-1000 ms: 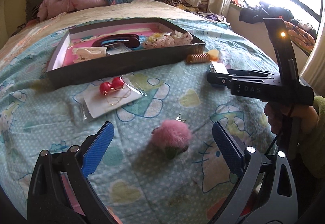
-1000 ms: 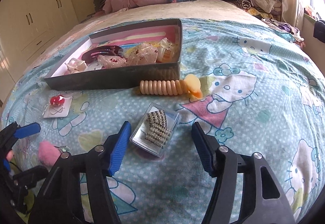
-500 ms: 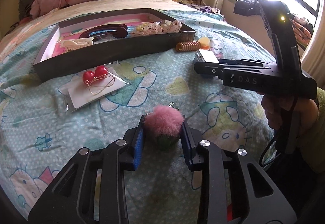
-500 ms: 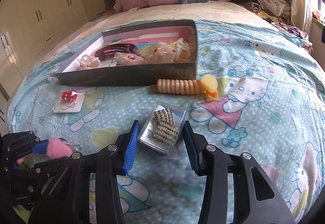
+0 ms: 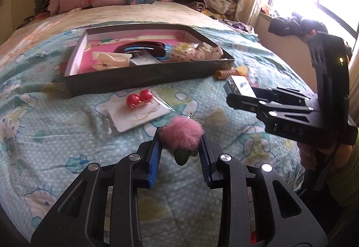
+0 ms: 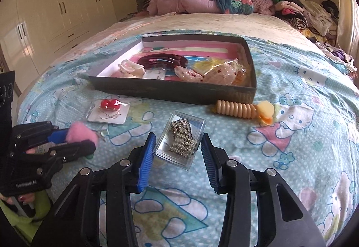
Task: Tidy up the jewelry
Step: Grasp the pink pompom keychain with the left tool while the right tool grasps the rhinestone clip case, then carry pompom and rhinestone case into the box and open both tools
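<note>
My left gripper [image 5: 180, 146] is shut on a pink fluffy pom-pom [image 5: 180, 136] with a green piece below it, held just above the bedspread; it also shows in the right wrist view [image 6: 83, 133]. My right gripper [image 6: 178, 146] is shut on a clear plastic box of rhinestone jewelry [image 6: 180, 141], lifted and tilted. The same box [image 5: 240, 88] shows at the right gripper's tip in the left wrist view. The dark jewelry tray [image 6: 170, 91] with a pink lining lies farther up the bed and holds several items.
A card with red ball earrings [image 5: 140, 110] lies in front of the tray [image 5: 134, 79]. A tan spiral hair tie with a yellow piece [image 6: 244, 109] lies by the tray's right corner. Clothes pile at the headboard [image 6: 202, 0]. Wardrobes [image 6: 56, 7] stand left.
Both grippers went from open to closed, the left on the pom-pom and the right on the clear box. Both items have since been lifted slightly off the bedspread.
</note>
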{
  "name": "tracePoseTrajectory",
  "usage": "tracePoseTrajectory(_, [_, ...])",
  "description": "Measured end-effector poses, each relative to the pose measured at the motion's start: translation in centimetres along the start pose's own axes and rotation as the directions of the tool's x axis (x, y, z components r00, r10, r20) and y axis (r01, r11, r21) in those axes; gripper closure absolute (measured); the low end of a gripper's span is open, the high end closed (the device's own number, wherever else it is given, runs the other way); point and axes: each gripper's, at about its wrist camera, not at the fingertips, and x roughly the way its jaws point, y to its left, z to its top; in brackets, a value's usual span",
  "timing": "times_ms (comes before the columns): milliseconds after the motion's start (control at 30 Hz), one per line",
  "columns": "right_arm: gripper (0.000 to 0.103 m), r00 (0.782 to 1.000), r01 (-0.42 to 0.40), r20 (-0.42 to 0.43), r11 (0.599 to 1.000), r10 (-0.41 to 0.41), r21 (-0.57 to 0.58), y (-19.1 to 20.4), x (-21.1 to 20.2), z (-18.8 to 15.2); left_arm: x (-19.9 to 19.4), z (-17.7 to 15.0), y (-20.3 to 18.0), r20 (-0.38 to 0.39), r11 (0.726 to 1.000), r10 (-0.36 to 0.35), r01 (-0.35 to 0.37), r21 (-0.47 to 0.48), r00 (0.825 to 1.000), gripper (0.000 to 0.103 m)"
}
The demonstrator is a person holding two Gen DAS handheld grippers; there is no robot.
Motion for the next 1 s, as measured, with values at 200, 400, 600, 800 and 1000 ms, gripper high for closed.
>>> tracePoseTrajectory(200, [0.064, 1.000, -0.007, 0.014, 0.999, 0.007, -0.038, 1.2, -0.2, 0.9, -0.7, 0.6, 1.8, 0.026, 0.999, 0.027, -0.026, -0.044, 0.999, 0.080])
tracePoseTrajectory(400, [0.064, 0.998, -0.001, 0.055, 0.995, 0.006, -0.098, 2.3, -0.5, 2.7, -1.3, 1.4, 3.0, 0.037, 0.995, 0.074, -0.071, -0.072, 0.997, 0.080])
tracePoseTrajectory(600, [0.064, 0.997, -0.040, 0.065, 0.995, 0.046, -0.095, 2.6, 0.4, 5.1, -1.5, 2.4, 4.7, 0.040, 0.988, 0.110, -0.105, -0.109, 0.993, 0.080])
tracePoseTrajectory(800, [0.064, 0.992, -0.075, 0.098, 0.994, 0.083, -0.083, 2.5, 1.0, 7.7, -1.4, 4.1, 6.4, 0.033, 0.984, 0.140, -0.135, -0.113, 0.990, 0.080])
tracePoseTrajectory(1000, [0.064, 0.992, -0.062, 0.105, 0.996, 0.069, -0.062, 1.3, 2.1, 9.3, -1.2, 6.4, 7.4, 0.056, 0.982, 0.157, -0.150, -0.119, 0.986, 0.080])
